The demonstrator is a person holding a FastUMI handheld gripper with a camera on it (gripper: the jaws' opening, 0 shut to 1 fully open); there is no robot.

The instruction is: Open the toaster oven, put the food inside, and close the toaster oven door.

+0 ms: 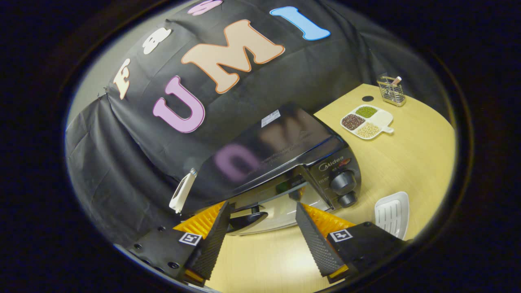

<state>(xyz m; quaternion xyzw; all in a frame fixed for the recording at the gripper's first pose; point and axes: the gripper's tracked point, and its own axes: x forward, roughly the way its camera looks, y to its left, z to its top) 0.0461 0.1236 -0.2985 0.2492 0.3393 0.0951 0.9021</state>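
A: Your gripper [262, 211] comes first, fingers spread wide and holding nothing, right at the toaster oven [281, 162], its door handle [246, 219] just ahead between them.

B: So which step are you on?

A: Opening or closing, I'd judge; the glass door [276, 199] looks ajar, though you can't tell for sure. Food inside isn't clear. Next, you'd have to centre on that handle, then pinch.

B: Anything else?

A: A white ridged dish [392, 213] near right, and a divided plate of beans [366, 121] far right.

you see the toaster oven [281, 150] with a glossy dark top that mirrors the wall, and a shiny glass door. the table [411, 162] is smooth matt light wood. the far rack [391, 91] is bright wire metal. the wall [325, 69] is matt creased cloth.
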